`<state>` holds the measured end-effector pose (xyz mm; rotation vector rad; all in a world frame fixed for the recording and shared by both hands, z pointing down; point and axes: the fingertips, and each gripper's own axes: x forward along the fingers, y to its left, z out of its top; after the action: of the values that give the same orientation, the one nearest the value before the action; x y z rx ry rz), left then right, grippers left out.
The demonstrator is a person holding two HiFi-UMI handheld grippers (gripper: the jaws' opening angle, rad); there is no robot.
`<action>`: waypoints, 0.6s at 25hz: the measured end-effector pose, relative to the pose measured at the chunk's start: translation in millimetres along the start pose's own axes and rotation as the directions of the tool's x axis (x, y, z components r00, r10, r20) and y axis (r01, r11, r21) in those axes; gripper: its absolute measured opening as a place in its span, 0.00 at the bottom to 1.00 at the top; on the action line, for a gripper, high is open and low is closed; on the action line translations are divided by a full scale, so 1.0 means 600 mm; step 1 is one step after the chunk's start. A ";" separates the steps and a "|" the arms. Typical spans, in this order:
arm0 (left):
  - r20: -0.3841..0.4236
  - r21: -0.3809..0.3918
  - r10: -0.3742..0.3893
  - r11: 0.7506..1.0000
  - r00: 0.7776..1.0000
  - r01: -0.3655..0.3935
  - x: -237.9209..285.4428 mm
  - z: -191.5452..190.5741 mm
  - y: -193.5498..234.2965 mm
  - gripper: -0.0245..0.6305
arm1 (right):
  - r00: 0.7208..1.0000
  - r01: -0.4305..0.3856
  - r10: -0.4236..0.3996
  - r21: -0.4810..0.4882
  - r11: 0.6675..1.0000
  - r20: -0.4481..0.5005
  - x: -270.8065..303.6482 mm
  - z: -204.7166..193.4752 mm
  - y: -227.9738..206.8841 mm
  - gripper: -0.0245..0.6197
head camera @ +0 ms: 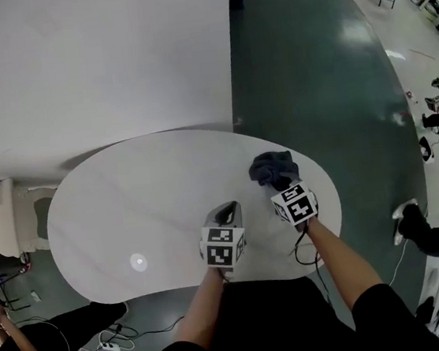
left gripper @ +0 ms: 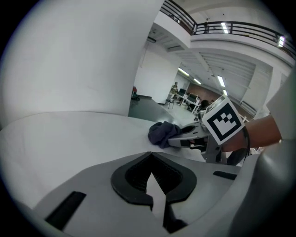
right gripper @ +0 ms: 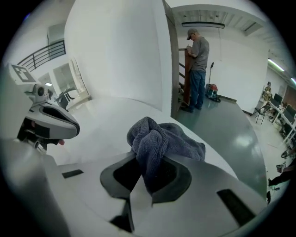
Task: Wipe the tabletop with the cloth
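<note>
Right tool (right gripper: 147, 178): jaws are clamped on a fold of the dark blue-grey terry cloth (right gripper: 159, 139).
Cloth: bunched — it is laid on the right part of the white oval bench (head camera: 129, 213).
Left tool (left gripper: 155, 185): jaws are pressed together with nothing between; it is held just beside the right tool, over the bench's near part.

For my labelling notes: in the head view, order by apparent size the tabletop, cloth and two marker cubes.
1. tabletop.
2. cloth, left marker cube, right marker cube: nearly alike, cubes nearer camera, unranked.
</note>
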<state>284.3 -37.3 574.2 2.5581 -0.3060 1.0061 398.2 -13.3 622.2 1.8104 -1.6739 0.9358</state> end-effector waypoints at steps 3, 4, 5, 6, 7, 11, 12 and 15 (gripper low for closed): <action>-0.013 0.008 0.004 1.000 1.000 -0.003 -0.012 -0.038 -0.042 0.05 | 1.000 -0.025 0.025 0.012 1.000 0.000 -0.028 -0.040 0.018 0.11; -0.017 0.010 0.007 1.000 1.000 -0.007 -0.013 -0.050 -0.057 0.05 | 0.999 -0.033 0.033 0.012 0.999 0.003 -0.039 -0.055 0.023 0.11; -0.020 0.012 0.013 1.000 1.000 -0.013 -0.014 -0.062 -0.072 0.05 | 0.999 -0.037 0.037 0.011 0.999 0.009 -0.050 -0.071 0.028 0.11; -0.021 0.014 0.018 1.000 1.000 -0.018 -0.015 -0.073 -0.087 0.05 | 0.999 -0.039 0.039 0.009 0.999 0.016 -0.061 -0.087 0.033 0.11; -0.022 0.017 0.021 1.000 1.000 -0.020 -0.016 -0.083 -0.102 0.05 | 0.999 -0.039 0.039 0.009 0.999 0.022 -0.072 -0.103 0.038 0.11; -0.013 0.041 0.020 0.999 1.000 -0.019 -0.024 -0.114 -0.168 0.05 | 0.998 -0.042 0.041 0.020 0.999 0.042 -0.117 -0.161 0.051 0.11; -0.009 0.048 0.022 0.999 1.000 -0.022 -0.026 -0.121 -0.187 0.05 | 0.998 -0.044 0.043 0.024 0.999 0.047 -0.129 -0.177 0.051 0.11; -0.009 0.067 0.032 0.997 0.999 -0.031 -0.037 -0.149 -0.253 0.05 | 0.996 -0.051 0.049 0.039 0.998 0.069 -0.171 -0.231 0.045 0.11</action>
<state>264.0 138.7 579.3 2.6143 -0.3165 1.0576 349.7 154.3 630.2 1.8540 -1.7610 0.9455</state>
